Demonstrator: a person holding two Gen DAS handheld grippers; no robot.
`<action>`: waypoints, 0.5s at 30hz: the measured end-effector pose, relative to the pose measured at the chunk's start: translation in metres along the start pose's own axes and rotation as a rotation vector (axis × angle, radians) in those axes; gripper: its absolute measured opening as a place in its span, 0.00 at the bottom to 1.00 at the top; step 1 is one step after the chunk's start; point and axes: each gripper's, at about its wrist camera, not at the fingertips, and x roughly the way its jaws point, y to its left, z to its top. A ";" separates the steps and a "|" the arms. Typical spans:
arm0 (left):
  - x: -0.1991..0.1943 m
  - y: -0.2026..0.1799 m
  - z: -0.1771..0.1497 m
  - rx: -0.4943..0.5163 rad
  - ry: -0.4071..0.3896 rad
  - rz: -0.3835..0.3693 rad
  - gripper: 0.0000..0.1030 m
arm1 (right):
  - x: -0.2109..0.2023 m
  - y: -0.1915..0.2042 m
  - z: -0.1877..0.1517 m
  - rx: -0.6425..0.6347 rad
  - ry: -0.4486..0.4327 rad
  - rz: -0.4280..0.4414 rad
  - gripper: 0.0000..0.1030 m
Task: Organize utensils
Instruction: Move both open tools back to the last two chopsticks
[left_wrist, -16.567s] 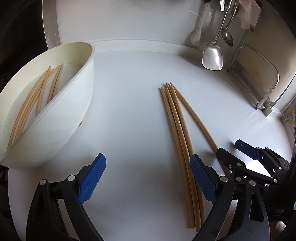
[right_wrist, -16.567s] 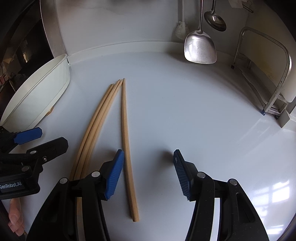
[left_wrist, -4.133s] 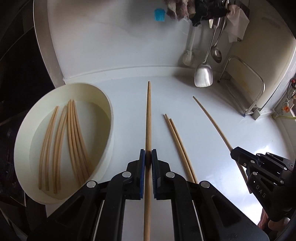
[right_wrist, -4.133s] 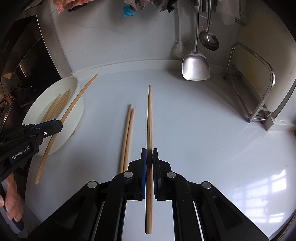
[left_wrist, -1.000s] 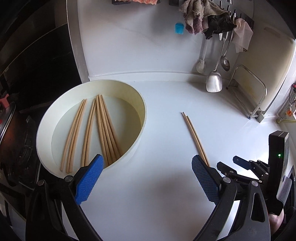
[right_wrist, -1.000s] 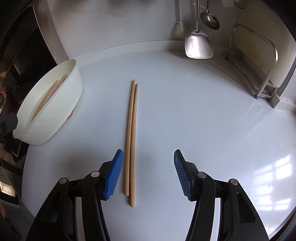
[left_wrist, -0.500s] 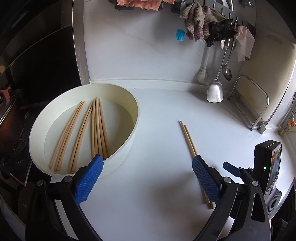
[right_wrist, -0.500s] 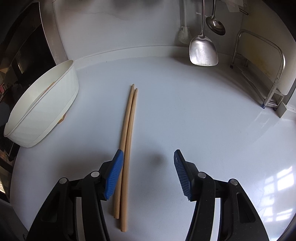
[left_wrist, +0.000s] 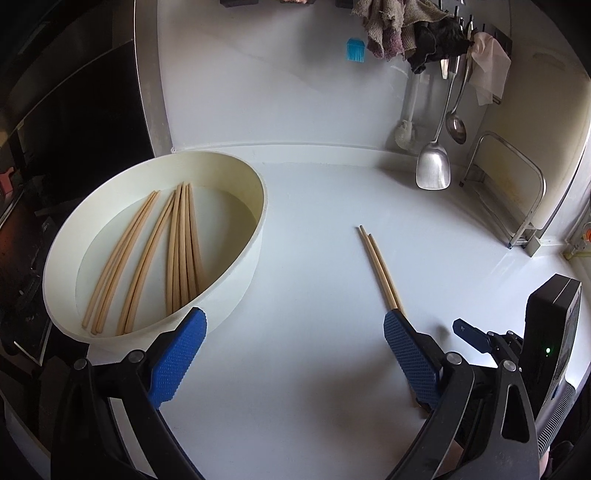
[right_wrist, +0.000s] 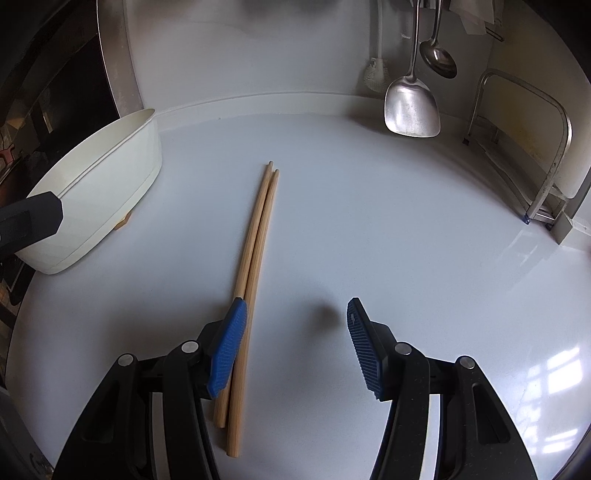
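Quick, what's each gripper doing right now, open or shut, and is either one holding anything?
Left gripper: open, holding nothing.
Right gripper: open, holding nothing; the two chopsticks lie on the counter by its left pad.

Two chopsticks (right_wrist: 258, 258) on counter — one bowl (left_wrist: 255, 236).

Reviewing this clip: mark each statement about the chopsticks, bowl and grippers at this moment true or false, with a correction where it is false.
1. Two chopsticks lie side by side on the counter. True.
2. The white bowl is empty. False: several chopsticks lie inside it.
3. The right gripper is clamped on a chopstick. False: its jaws stand open, holding nothing.
4. The left gripper is open and holds nothing. True.
5. A metal spatula hangs at the back wall. True.
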 end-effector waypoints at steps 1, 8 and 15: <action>0.001 -0.001 0.000 -0.001 0.003 -0.001 0.92 | 0.000 0.001 0.000 -0.002 -0.001 -0.001 0.53; 0.006 -0.006 -0.002 -0.001 0.016 0.004 0.92 | 0.004 0.009 -0.002 -0.057 0.011 -0.024 0.53; 0.012 -0.021 0.000 -0.001 0.034 -0.009 0.92 | 0.006 0.000 -0.001 -0.059 0.018 -0.033 0.53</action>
